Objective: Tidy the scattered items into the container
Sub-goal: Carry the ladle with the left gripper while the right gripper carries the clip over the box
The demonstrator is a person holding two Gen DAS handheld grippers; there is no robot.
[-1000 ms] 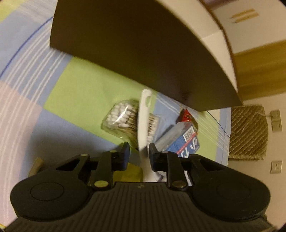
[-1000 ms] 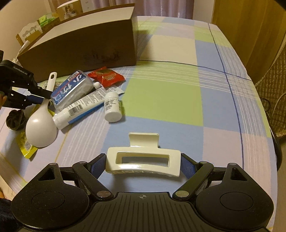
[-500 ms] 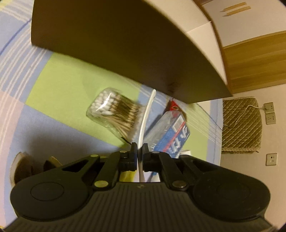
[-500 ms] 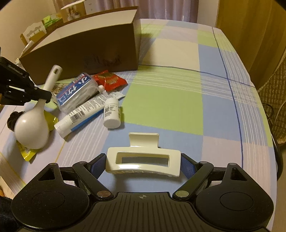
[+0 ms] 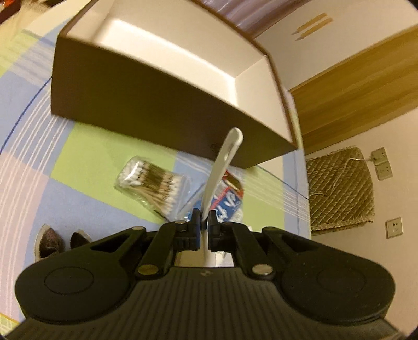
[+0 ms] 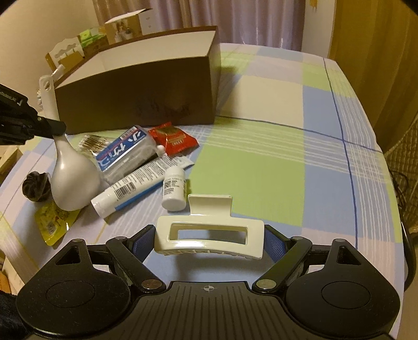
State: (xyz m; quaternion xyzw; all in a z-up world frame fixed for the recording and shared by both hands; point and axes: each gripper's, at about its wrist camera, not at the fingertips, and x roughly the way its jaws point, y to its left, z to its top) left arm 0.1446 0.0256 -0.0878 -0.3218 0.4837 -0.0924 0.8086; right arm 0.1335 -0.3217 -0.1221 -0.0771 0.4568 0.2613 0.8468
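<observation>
Bedspread (image 6: 250, 167) first, a big check of green, blue, pale pink and cream squares crossed by thin white and blue lines, filling most of the right wrist view. Behind it hang pale curtains (image 6: 248, 18) along the far wall, and wooden panelling (image 5: 347, 86) shows on the right in the left wrist view, with wall sockets (image 5: 382, 163) and a quilted cushion (image 5: 339, 188) below it.

Next in size, the brown cardboard box (image 6: 135, 99), open at the top with a white inside, sitting at the far left of the bed. Just in front of its near wall lies the clutter: a white tube (image 6: 135, 184) with a barcode, a blue and white packet (image 6: 125, 151) resting partly over it, a red sachet (image 6: 175, 137) just beside the box, a bag of cotton swabs (image 5: 154, 183), a small white bottle (image 6: 173, 192) on its side, a yellow sachet (image 6: 53, 218) and a dark scrunchie (image 6: 35, 187) at the near left.

And the left gripper (image 5: 205, 217) is clenched tight on the handle of a white rice scoop (image 6: 70, 172), the scoop held up off the bed, bowl hanging low, handle tip pointing towards the box. The right gripper (image 6: 209, 242) stands wide with a cream hair claw clip (image 6: 209, 235) spanning the gap between its blue pads (image 6: 274, 244), both ends meeting them, held above the near part of the bed.
</observation>
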